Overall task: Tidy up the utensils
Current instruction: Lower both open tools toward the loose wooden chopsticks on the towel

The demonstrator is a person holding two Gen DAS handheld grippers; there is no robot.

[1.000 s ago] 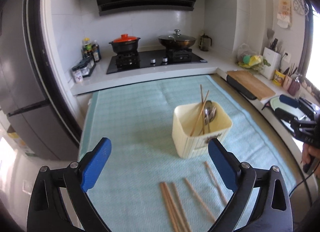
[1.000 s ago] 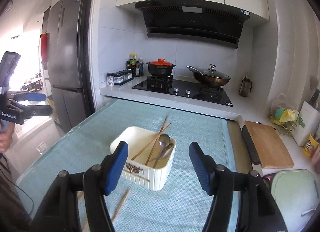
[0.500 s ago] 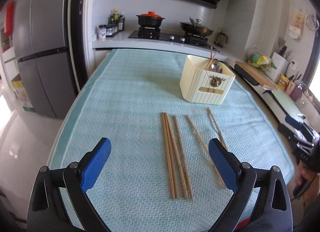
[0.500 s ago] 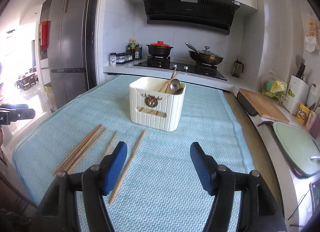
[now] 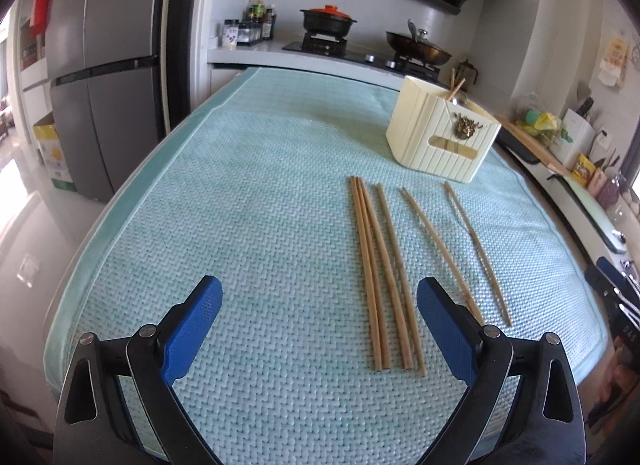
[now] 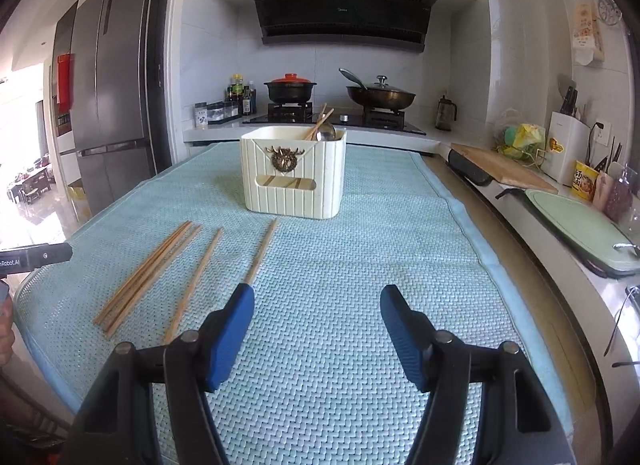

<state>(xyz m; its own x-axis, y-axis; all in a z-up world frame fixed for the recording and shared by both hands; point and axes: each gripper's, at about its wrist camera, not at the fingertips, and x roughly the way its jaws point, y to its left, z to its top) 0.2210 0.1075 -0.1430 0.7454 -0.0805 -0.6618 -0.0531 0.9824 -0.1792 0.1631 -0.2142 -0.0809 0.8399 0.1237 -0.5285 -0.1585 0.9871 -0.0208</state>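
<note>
Several wooden chopsticks (image 5: 378, 265) lie loose on the light blue mat (image 5: 240, 205); they also show in the right wrist view (image 6: 152, 265). A cream utensil box (image 5: 442, 141) stands beyond them, holding chopsticks and spoons; it also shows in the right wrist view (image 6: 294, 173). My left gripper (image 5: 320, 325) is open and empty, low over the mat's near edge, short of the chopsticks. My right gripper (image 6: 316, 329) is open and empty, low over the mat, to the right of the chopsticks and facing the box.
A stove with a black pot (image 6: 290, 91) and a wok (image 6: 380, 95) stands behind the mat. A fridge (image 6: 108, 105) is on the left. A wooden cutting board (image 6: 500, 167) and a green board (image 6: 580, 225) lie on the right counter.
Both grippers have pulled back and dropped low toward the mat's near edge. The box now looks farther away, and the loose chopsticks lie in full view in front of both grippers.
</note>
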